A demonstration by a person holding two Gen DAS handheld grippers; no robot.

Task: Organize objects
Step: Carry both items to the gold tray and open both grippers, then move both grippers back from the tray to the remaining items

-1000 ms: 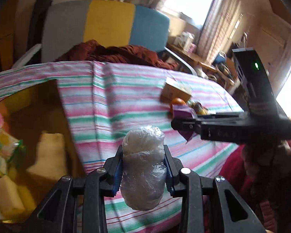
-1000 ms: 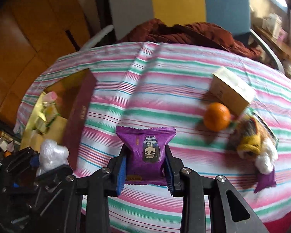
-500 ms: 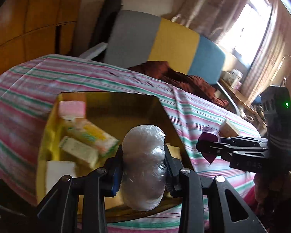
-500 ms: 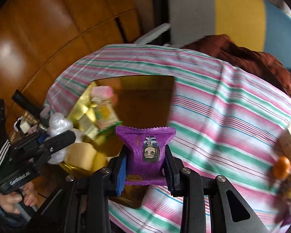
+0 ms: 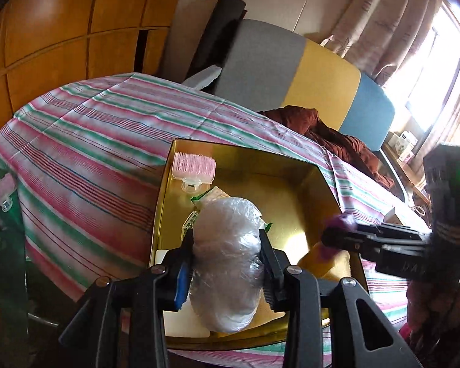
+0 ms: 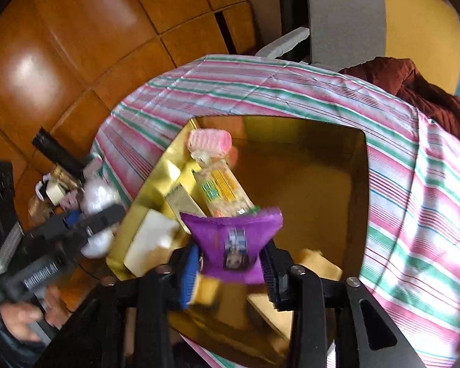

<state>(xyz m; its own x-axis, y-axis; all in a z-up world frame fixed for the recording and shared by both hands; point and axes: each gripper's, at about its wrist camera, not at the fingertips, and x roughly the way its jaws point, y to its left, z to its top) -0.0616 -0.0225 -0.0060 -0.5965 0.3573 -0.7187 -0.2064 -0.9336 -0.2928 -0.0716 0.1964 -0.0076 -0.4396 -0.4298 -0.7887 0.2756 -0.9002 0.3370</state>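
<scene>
The left gripper (image 5: pixel 227 263) is pinching a clear plastic-wrapped white bundle (image 5: pixel 225 263) and the right gripper (image 6: pixel 231 263) a purple foil snack packet (image 6: pixel 234 242), both apparently hovering over the gold rectangular tin (image 6: pixel 360 165).

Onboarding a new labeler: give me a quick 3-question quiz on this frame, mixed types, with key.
1. True or false: the left claw is empty.
2. What does the right claw hold? A) an orange B) a purple snack packet C) a pink hair roller
3. Fill in: the pink hair roller lies inside the ____ box.

Key:
1. False. It is shut on a plastic-wrapped white bundle.
2. B. The purple snack packet sits between the jaws, above the box.
3. Gold. The roller lies in a far corner, next to a long yellow-and-green snack pack.
</scene>
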